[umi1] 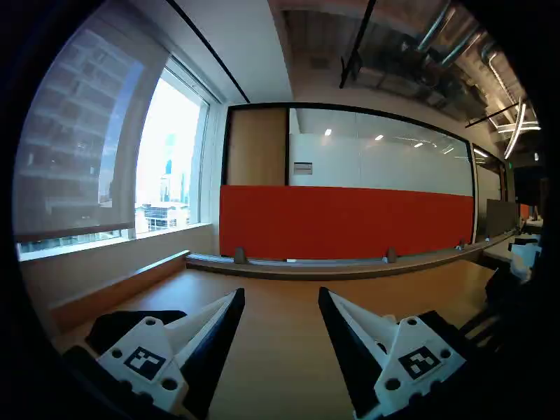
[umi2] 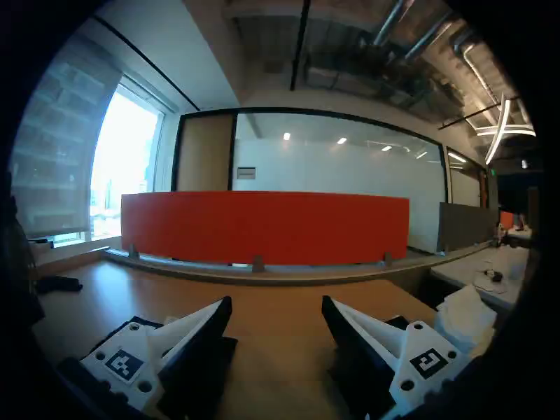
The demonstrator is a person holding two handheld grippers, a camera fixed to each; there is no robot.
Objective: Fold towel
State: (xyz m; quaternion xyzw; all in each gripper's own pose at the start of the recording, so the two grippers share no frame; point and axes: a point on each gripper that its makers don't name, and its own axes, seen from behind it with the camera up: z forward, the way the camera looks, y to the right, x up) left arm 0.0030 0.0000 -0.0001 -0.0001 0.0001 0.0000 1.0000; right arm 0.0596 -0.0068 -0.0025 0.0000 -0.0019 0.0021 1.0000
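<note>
My left gripper (umi1: 280, 297) is open above a bare wooden desk (umi1: 280, 364), with nothing between its white and black fingers (umi1: 210, 329). My right gripper (umi2: 276, 304) is open too, over the same kind of desk (umi2: 280, 350), its jaws holding nothing. A stack of white cloth, apparently towels (umi2: 465, 315), lies off the right finger's side at the desk's right edge, apart from the gripper.
A red partition (umi1: 343, 220) (umi2: 266, 227) runs along the desk's far edge. A window (umi1: 164, 175) is on the left. A small black object (umi2: 59, 283) lies far left on the desk. More desks with clutter (umi2: 490, 269) stand to the right.
</note>
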